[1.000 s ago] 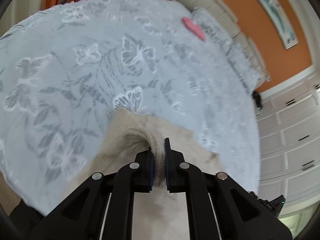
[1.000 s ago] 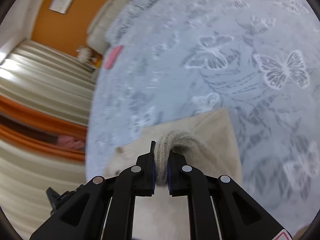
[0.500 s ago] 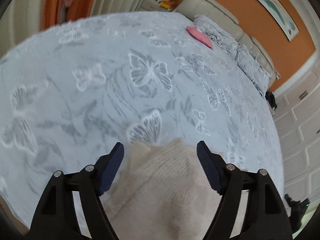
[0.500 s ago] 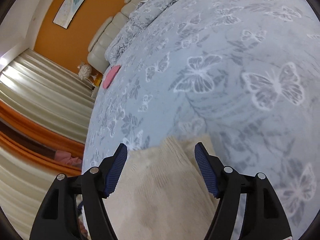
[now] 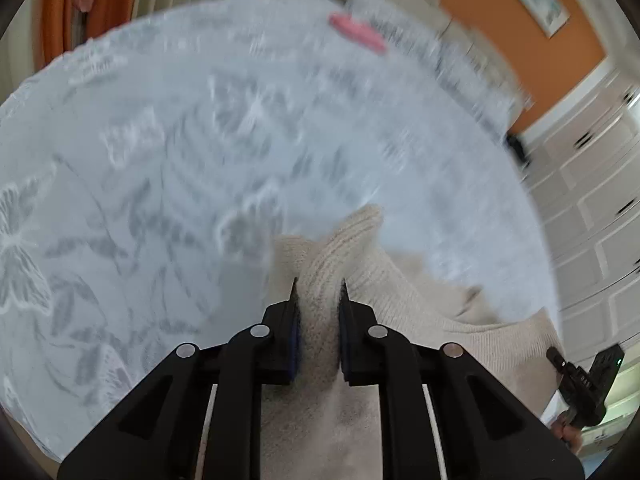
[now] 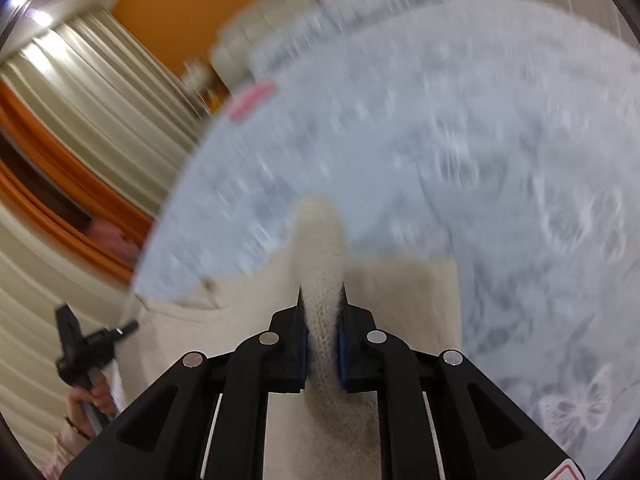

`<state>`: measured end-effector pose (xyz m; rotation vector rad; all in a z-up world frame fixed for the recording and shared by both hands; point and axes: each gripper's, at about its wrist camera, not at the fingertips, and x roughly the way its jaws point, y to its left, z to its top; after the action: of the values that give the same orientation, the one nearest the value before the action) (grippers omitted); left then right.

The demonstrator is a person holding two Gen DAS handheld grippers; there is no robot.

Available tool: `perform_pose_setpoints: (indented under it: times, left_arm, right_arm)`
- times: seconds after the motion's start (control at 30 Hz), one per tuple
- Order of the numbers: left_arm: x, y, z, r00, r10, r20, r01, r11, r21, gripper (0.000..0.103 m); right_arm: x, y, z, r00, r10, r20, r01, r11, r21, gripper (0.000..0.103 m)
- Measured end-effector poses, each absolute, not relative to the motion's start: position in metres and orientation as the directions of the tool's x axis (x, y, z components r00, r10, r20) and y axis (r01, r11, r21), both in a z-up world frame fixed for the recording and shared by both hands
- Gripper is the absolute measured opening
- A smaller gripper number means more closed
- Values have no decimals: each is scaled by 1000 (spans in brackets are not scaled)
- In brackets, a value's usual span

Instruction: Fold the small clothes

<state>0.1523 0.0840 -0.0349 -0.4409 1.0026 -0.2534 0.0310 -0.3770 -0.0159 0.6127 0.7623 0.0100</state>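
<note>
A cream knitted garment [image 5: 400, 280] lies at the near edge of a bed with a pale blue butterfly-print cover [image 5: 180, 140]. My left gripper [image 5: 319, 292] is shut on a bunched fold of the knit, which sticks up past the fingertips. In the right wrist view my right gripper [image 6: 322, 294] is shut on another ribbed fold of the same garment [image 6: 400, 300]. Both views are motion-blurred. Each gripper shows at the edge of the other's view: the right one [image 5: 580, 376] and the left one [image 6: 86, 344].
A pink item [image 5: 358, 34] lies far across the bed near the pillows [image 5: 432, 40]; it also shows in the right wrist view [image 6: 252, 100]. Orange and cream curtains [image 6: 80, 128] hang to one side. White panelled cupboards [image 5: 592, 200] stand on the other.
One second ago both grippers held folds, half a second ago both were open over the flat garment. Now both are shut again on new folds and moving.
</note>
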Motion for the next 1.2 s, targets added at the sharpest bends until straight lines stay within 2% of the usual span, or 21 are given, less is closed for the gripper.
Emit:
perform_pose_setpoints:
  times: [0.07,0.2,0.3,0.37,0.47,0.57,0.63,0.7,0.73,0.77,0.83,0.87,0.9,0.97,1.1,1.13,1.17,1.2]
  left_arm:
    - [155,86,-32,537,-371,-758,-22,892,-452,14]
    - [176,72,-86,420,-285,-861,-85,933,-350,14]
    - [168,77,-69,477,-323,-817,-74,912,-404,14]
    - [165,79,-61,489,-322,-810,-54,916,-397,14]
    - [175,76,-89,421,-279,-863,-66,940,-336,14]
    - [167,81,-75,457,-307,-835,-58,926,-372,16]
    - [160,87,-64,478,-328,-815,-45,917,-395,24]
    - [149,97,-56,478,-327,-815,-65,913,-404,47]
    - [141,104,-52,481,-329,-813,-80,907,-414,53]
    - [127,115,-47,485,-339,-806,-97,895,-434,63]
    - [103,130,-43,482,-358,-799,-115,879,-463,76]
    - [94,136,-45,475,-365,-801,-126,872,-473,84]
    - [77,143,-49,461,-388,-798,-148,853,-500,87]
    - [51,150,-66,409,-427,-807,-199,821,-535,87]
    - [28,142,-94,350,-460,-816,-280,780,-560,87]
    - [25,136,-96,363,-463,-809,-275,776,-567,87]
    - [25,131,-94,369,-448,-814,-271,786,-556,77]
    - [26,126,-93,366,-459,-809,-259,785,-563,50]
  right_arm:
    - [28,-380,-16,748,180,-639,221,840,495,10]
    - [57,-392,-99,525,181,-832,375,828,417,11]
    - [44,-390,-69,634,195,-748,323,812,485,11]
    - [38,-389,-58,668,188,-720,296,820,489,11]
    - [52,-399,-106,530,182,-828,378,824,423,11]
    - [37,-404,-79,622,194,-759,355,794,493,12]
    - [29,-399,-62,645,165,-746,335,816,471,20]
    - [17,-397,-52,613,91,-785,365,848,383,22]
    - [9,-395,-48,604,82,-793,360,859,363,28]
    - [-6,-395,-43,598,77,-798,354,868,348,50]
    - [-34,-393,-37,596,54,-801,358,875,325,72]
    - [-42,-390,-36,594,54,-802,356,877,322,75]
    - [-54,-387,-40,582,67,-810,354,876,326,76]
    - [-68,-382,-55,546,122,-829,363,857,365,80]
    - [-84,-378,-101,469,321,-823,423,736,528,81]
    - [-84,-376,-110,470,362,-805,435,699,568,75]
    - [-84,-375,-112,470,372,-801,434,692,577,45]
    - [-81,-375,-110,470,375,-799,435,689,580,26]
